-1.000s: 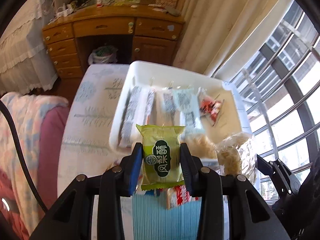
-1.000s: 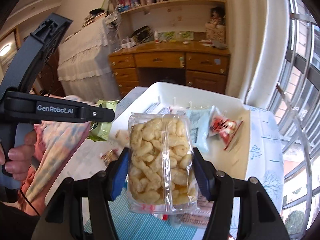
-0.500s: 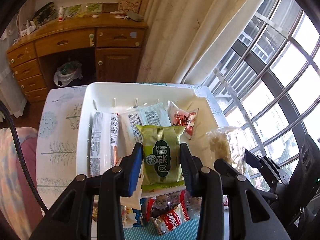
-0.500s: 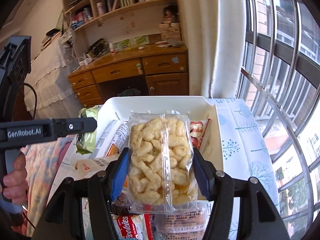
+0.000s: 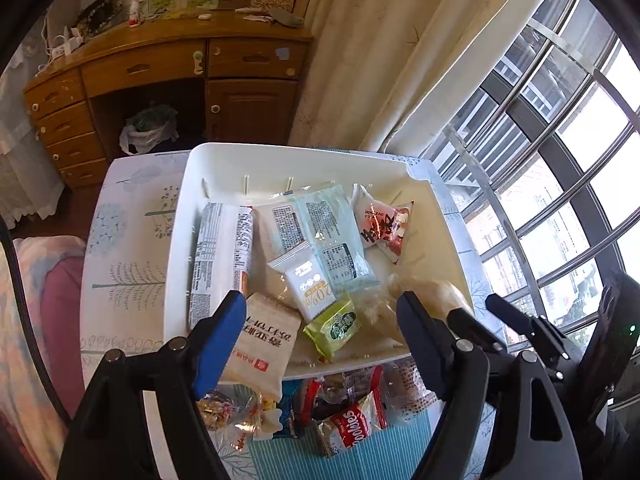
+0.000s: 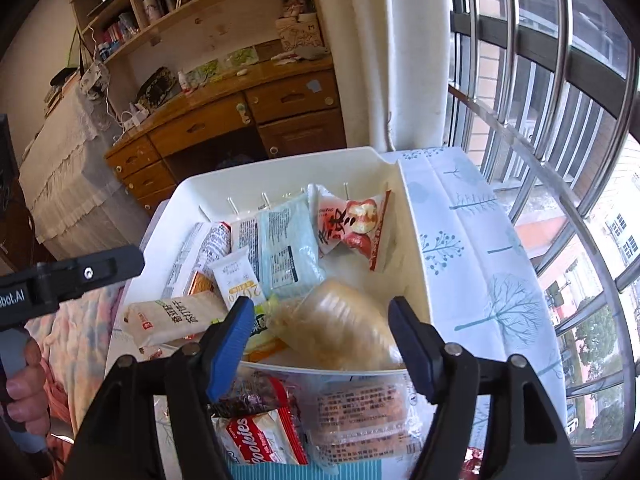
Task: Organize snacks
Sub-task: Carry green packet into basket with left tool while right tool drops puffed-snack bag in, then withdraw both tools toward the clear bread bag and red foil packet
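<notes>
Both claws hang spread wide and empty over the white bin (image 5: 208, 160), left claw (image 5: 320, 332) above the green packet (image 5: 334, 326), right claw (image 6: 322, 336) above the puff bag (image 6: 344, 328) at its 5 o'clock corner.

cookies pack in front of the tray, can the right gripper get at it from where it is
Probably yes. The right gripper is open and empty, and the cookies pack lies just below its fingers on the near side of the white tray, outside it. A dark wrapper overlaps its top edge, so a clean grip may take some nudging.
</notes>
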